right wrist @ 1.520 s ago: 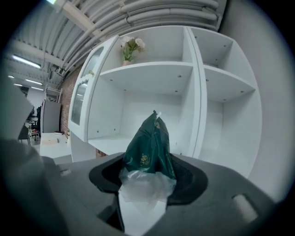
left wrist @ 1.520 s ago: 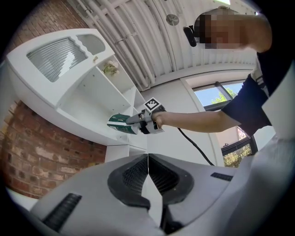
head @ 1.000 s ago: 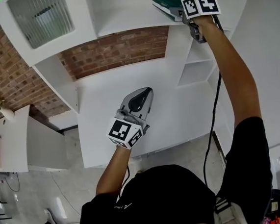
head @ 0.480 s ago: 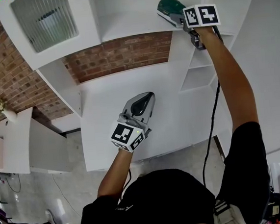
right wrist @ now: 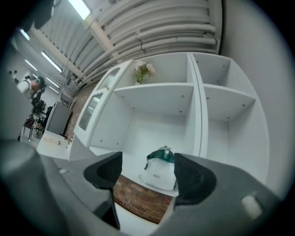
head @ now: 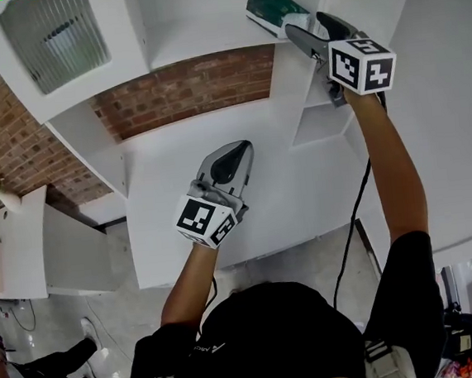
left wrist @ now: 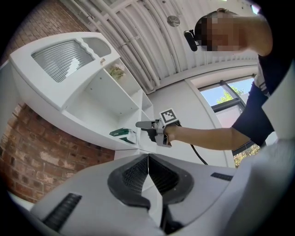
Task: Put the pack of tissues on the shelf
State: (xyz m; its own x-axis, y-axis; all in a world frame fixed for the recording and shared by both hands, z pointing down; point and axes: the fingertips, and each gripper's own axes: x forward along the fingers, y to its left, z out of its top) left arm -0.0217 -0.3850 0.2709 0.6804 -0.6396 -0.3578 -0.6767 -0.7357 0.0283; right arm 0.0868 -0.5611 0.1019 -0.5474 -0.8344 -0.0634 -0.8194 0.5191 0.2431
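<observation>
- On the shelf, the pack of tissues lies flat near the upright divider.
- My right hand-held gripper: jaws apart, just been opening, gripping nothing, near the pack.
- My left hand-held gripper: jaws closed together, empty, above the table.

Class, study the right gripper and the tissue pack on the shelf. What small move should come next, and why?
Probably draw the right gripper straight back, away from the shelf. The tissue pack already lies on that shelf near its front edge. The gripper's jaws have just been opening and stand apart, with the pack beyond them, so the placing looks done.
</observation>
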